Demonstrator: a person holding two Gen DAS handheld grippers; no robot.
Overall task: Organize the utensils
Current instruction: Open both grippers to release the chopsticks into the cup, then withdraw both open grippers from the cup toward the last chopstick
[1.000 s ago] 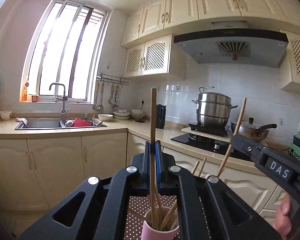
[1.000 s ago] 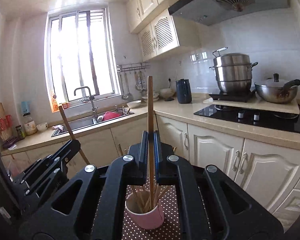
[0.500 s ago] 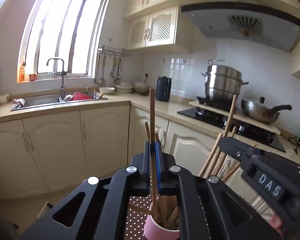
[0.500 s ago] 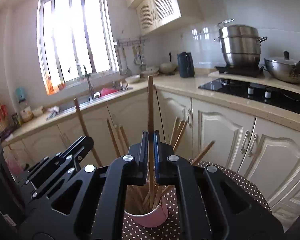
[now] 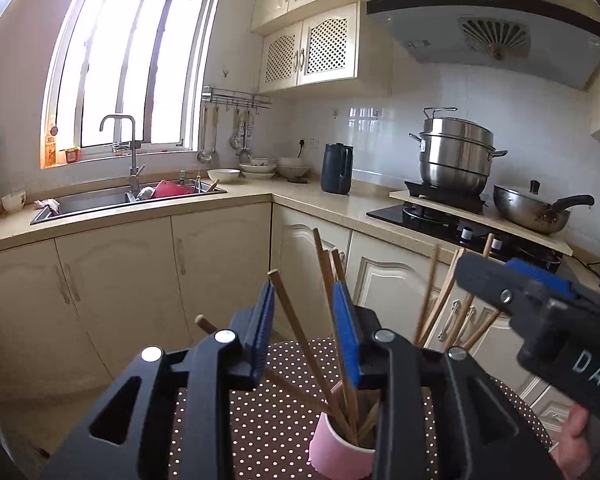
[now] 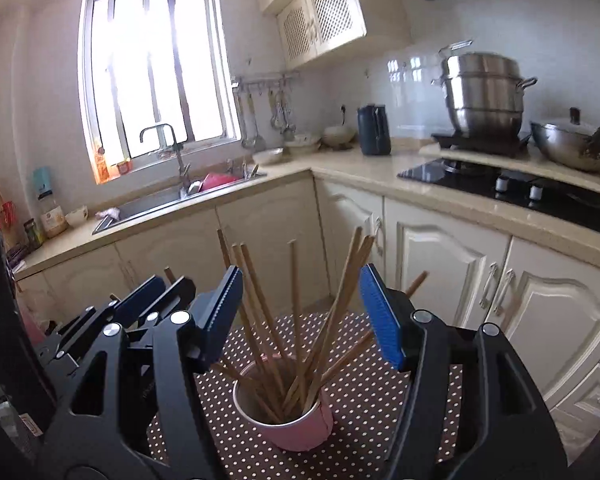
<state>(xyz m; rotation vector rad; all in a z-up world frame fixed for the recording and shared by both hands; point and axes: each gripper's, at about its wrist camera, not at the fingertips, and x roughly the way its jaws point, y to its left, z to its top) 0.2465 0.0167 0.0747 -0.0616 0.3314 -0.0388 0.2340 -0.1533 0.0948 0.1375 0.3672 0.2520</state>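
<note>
With both sets of jaws opening and nothing pinched, left gripper (image 5: 306, 336) and right gripper (image 6: 300, 312) releasing over the pink cup (image 6: 288, 416). Chopsticks (image 6: 296, 320) dropped upright and splayed inside it, mid polka-dot table (image 6: 380, 400). No loose utensils visible; probably nearly finished.

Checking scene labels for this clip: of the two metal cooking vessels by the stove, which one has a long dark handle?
The wok at the right end of the counter: its long dark handle sticks out sideways. The tall stacked steamer pot beside it has only short side handles.
</note>
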